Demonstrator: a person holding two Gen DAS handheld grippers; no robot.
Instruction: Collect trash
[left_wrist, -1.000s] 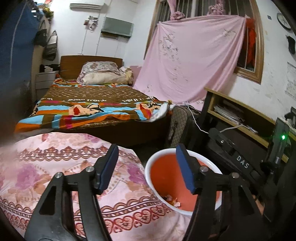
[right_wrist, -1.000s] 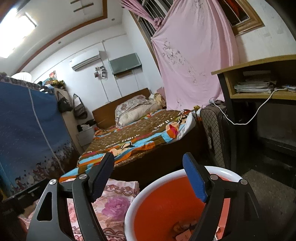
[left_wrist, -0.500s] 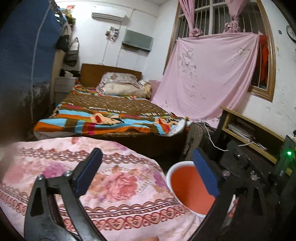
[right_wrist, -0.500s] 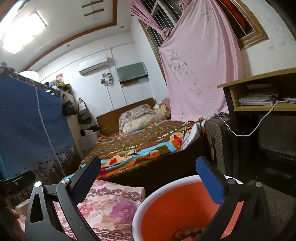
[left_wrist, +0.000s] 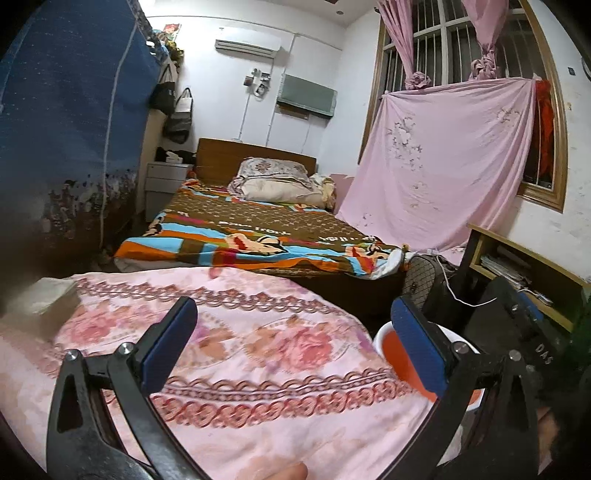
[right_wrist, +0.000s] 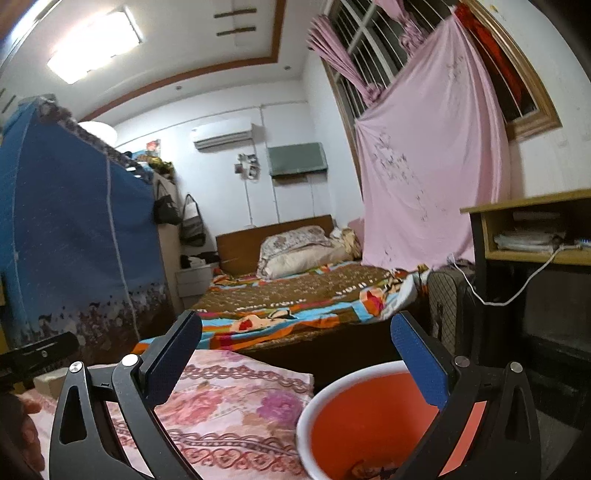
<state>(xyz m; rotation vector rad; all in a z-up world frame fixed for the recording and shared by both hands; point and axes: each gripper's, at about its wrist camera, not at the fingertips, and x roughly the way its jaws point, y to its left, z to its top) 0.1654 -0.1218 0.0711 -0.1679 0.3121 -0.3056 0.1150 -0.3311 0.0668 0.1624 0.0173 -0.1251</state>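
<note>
- Drop step done, I judge: my left gripper (left_wrist: 293, 334) and right gripper (right_wrist: 295, 349) have just been opening, jaws now spread, nothing between.
- Orange bucket (right_wrist: 369, 417) sits under my right jaws, scraps inside.
- Next: find more trash on the floral cloth (left_wrist: 258, 343) ahead.

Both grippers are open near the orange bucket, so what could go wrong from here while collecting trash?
1. The orange bucket stands right beside the edge of the floral cloth; a swinging right gripper might clip its rim and tip the scraps out.
2. The left gripper hangs open over the cloth and could snag the fabric.
</note>
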